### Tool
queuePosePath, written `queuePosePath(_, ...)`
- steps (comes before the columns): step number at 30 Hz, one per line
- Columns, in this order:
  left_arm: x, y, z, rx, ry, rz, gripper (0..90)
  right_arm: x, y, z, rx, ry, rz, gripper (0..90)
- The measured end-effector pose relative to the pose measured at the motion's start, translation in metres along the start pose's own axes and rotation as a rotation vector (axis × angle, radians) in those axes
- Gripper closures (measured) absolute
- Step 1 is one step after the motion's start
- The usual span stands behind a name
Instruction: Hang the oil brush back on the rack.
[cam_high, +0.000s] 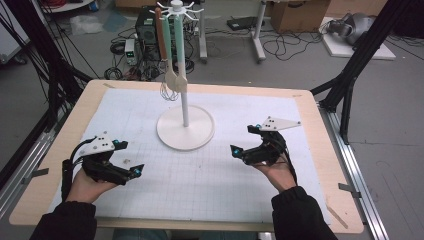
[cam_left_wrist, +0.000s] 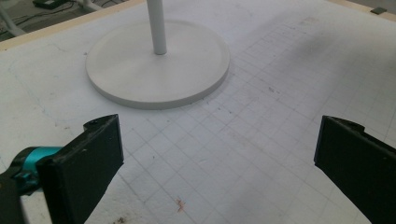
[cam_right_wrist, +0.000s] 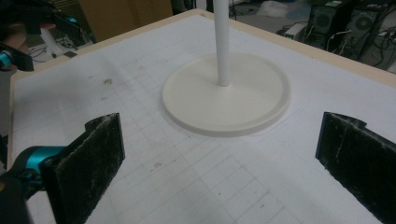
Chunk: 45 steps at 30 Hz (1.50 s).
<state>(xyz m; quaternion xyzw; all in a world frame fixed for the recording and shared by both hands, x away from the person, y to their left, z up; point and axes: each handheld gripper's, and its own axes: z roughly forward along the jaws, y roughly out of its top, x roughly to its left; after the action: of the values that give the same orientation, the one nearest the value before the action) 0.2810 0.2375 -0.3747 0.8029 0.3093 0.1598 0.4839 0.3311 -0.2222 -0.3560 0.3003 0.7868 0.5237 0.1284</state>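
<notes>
Two hand-held grippers rest low over a white gridded mat (cam_high: 240, 190) on the table (cam_high: 320, 150), one on either side of a white utensil stand (cam_high: 185, 127) whose round base sits just ahead of and between them. The left hand-held gripper (cam_high: 131, 158) has its jaws spread wide with nothing between them, the bare mat showing through the gap in the left gripper view; the stand's base (cam_left_wrist: 158, 70) lies ahead of it and a little to its left there. The right hand-held gripper (cam_high: 242, 140) is likewise wide and empty, and the base (cam_right_wrist: 226, 95) lies straight ahead of it between its jaws' line of sight.

Hanging from the hooks at the top of the pole, well above and beyond both hand-held grippers, are a pale green spatula (cam_high: 178, 45), a second pale green utensil (cam_high: 167, 50) beside it, a brown-handled one (cam_high: 160, 37) and a wire whisk head (cam_high: 169, 91).

The likely step is a reach for one of the hanging utensils. To do it well, the nearer hand-held gripper would need to rise clear of the base, approach a handle from the side with the jaws kept wide, close around the handle's mid-length rather than the head, then lift up off the hook before pulling away. The neighbouring handles hang close together, so a slow, square approach should avoid setting them swinging.
</notes>
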Motion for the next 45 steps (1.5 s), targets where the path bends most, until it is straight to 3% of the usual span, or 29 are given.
queuePosePath(14,0.000,-0.001,-0.001,0.004,0.003,0.003,1.7,0.001,-0.019,-0.006,0.008,-0.016,0.011,0.1)
queuePosePath(24,0.000,-0.001,-0.002,-0.009,0.006,-0.009,1.7,0.004,-0.023,-0.014,0.002,-0.024,-0.012,0.1)
queuePosePath(36,0.000,-0.001,-0.002,-0.006,0.000,-0.007,1.7,0.002,-0.043,-0.022,0.008,-0.030,0.023,0.1)
queuePosePath(45,0.001,-0.002,-0.002,-0.005,-0.001,-0.005,1.7,0.004,-0.048,-0.031,0.005,-0.048,0.017,0.1)
